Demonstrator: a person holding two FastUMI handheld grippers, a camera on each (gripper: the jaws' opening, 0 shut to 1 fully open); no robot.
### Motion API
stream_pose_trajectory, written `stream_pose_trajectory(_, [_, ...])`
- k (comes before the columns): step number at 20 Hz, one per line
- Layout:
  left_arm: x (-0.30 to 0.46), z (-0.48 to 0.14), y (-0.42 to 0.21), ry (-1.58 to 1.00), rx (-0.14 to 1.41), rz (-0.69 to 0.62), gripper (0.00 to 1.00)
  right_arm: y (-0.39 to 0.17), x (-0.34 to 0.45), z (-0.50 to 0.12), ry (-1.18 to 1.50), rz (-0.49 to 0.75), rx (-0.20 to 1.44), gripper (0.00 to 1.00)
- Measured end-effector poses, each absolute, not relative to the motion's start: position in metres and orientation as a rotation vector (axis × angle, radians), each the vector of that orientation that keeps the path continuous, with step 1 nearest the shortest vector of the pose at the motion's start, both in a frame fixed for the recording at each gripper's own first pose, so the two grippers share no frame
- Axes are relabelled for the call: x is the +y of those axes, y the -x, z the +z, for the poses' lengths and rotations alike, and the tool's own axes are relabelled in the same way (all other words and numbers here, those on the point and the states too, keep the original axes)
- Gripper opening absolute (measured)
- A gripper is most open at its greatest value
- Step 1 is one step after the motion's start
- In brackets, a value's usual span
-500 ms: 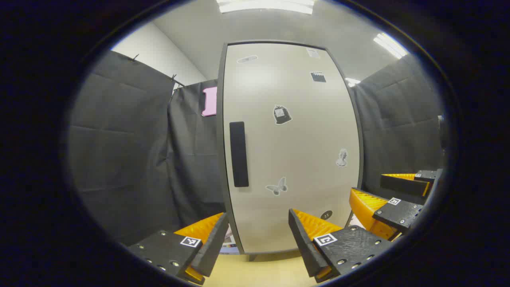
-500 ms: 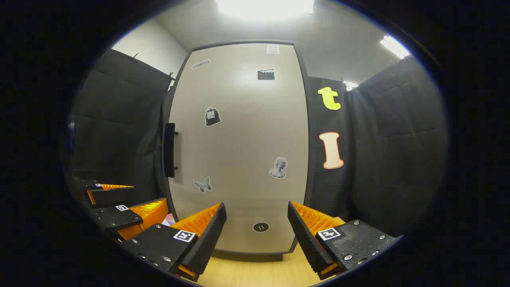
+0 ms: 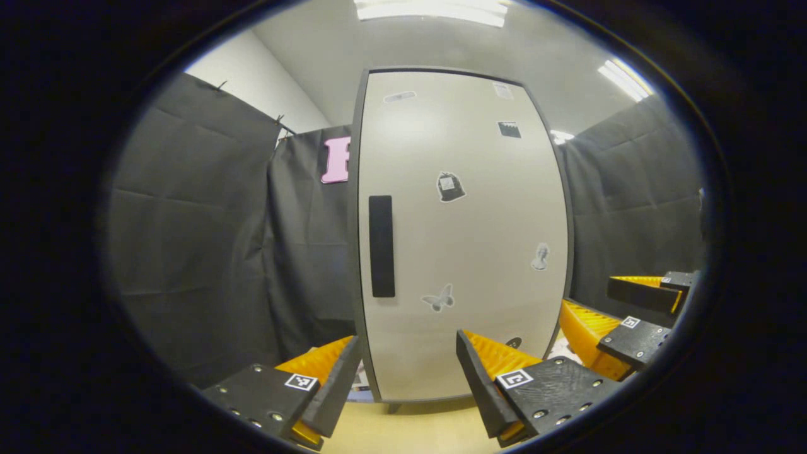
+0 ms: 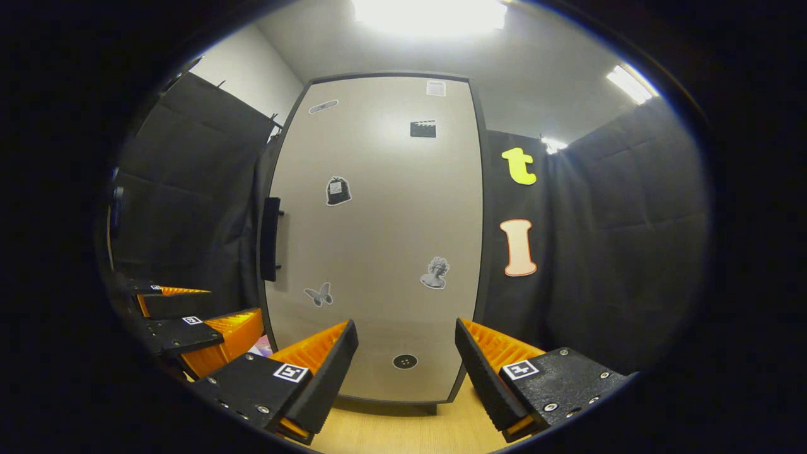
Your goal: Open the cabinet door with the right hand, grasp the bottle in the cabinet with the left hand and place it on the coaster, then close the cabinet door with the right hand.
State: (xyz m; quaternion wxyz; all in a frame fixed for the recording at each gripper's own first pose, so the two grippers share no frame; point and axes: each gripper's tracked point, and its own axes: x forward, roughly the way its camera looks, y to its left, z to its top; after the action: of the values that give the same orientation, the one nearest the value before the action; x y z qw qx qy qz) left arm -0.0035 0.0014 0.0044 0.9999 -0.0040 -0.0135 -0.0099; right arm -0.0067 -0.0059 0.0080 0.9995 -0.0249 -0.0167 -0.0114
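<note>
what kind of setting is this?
Likely a staged recording booth, not a home: black cloth walls, a lone sticker-covered cabinet on a wooden tabletop, ceiling light panels.

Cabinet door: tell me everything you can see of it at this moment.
The cabinet door is a tall, pale beige panel with a dark edge, smooth and matte like laminate. It is shut and upright, filling the cabinet front above a light wooden floor. A black vertical handle sits near its left edge. Small stickers dot it, among them a butterfly and a bust. Neither pair of tongs touches it.
</note>
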Motion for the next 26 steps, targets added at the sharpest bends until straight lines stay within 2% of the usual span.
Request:
stream_pose_trajectory(3, [-0.008,0.007,0.005,-0.015,-0.048,-0.047,0.87,0.018,-0.009,0.007,0.047,-0.030,-0.027,0.96])
stream_pose_trajectory(4, [-0.009,0.014,0.008,0.001,-0.080,-0.051,0.92,0.020,-0.012,0.006,0.042,-0.032,-0.026,0.95])
stream_pose_trajectory(5, [-0.011,0.019,0.009,0.018,-0.104,-0.049,0.87,0.021,-0.014,0.006,0.040,-0.034,-0.028,0.96])
stream_pose_trajectory(6, [-0.009,0.023,0.010,0.032,-0.115,-0.044,0.87,0.018,-0.015,0.007,0.038,-0.031,-0.029,0.95])
stream_pose_trajectory(9, [-0.010,0.020,0.012,0.033,-0.094,-0.047,0.92,0.017,-0.017,0.011,0.026,-0.033,-0.029,0.94])
stream_pose_trajectory(10, [-0.009,0.019,0.012,0.034,-0.089,-0.045,0.87,0.018,-0.017,0.011,0.021,-0.033,-0.028,0.96])
stream_pose_trajectory(14, [-0.004,0.015,0.011,0.064,-0.075,-0.032,0.87,0.018,-0.013,0.010,0.007,-0.023,-0.018,0.95])
stream_pose_trajectory(16, [-0.001,0.018,0.015,0.072,-0.082,-0.030,0.92,0.018,-0.012,0.011,-0.002,-0.020,-0.015,0.95])
stream_pose_trajectory(17, [0.000,0.017,0.016,0.082,-0.083,-0.032,0.82,0.016,-0.012,0.012,-0.002,-0.021,-0.015,0.96])
stream_pose_trajectory(18, [0.003,0.017,0.016,0.088,-0.080,-0.027,0.87,0.014,-0.013,0.013,0.004,-0.026,-0.015,0.95])
stream_pose_trajectory(20, [0.006,0.016,0.017,0.088,-0.078,-0.025,0.87,0.009,-0.013,0.015,0.015,-0.027,-0.014,0.95])
stream_pose_trajectory(21, [0.009,0.015,0.019,0.080,-0.079,-0.022,0.92,0.006,-0.011,0.019,0.018,-0.026,-0.016,0.96])
stream_pose_trajectory(22, [0.013,0.012,0.021,0.070,-0.072,-0.017,0.87,0.001,-0.010,0.023,0.014,-0.022,-0.020,0.96])
stream_pose_trajectory(23, [0.018,0.008,0.024,0.063,-0.064,-0.009,0.92,-0.003,-0.007,0.027,0.007,-0.016,-0.025,0.95])
stream_pose_trajectory(24, [0.023,0.004,0.027,0.060,-0.054,-0.003,0.87,-0.008,-0.004,0.031,0.003,-0.012,-0.031,0.95])
stream_pose_trajectory(26, [0.034,-0.004,0.033,0.074,-0.044,0.016,0.87,-0.019,0.007,0.037,0.007,0.008,-0.039,0.95])
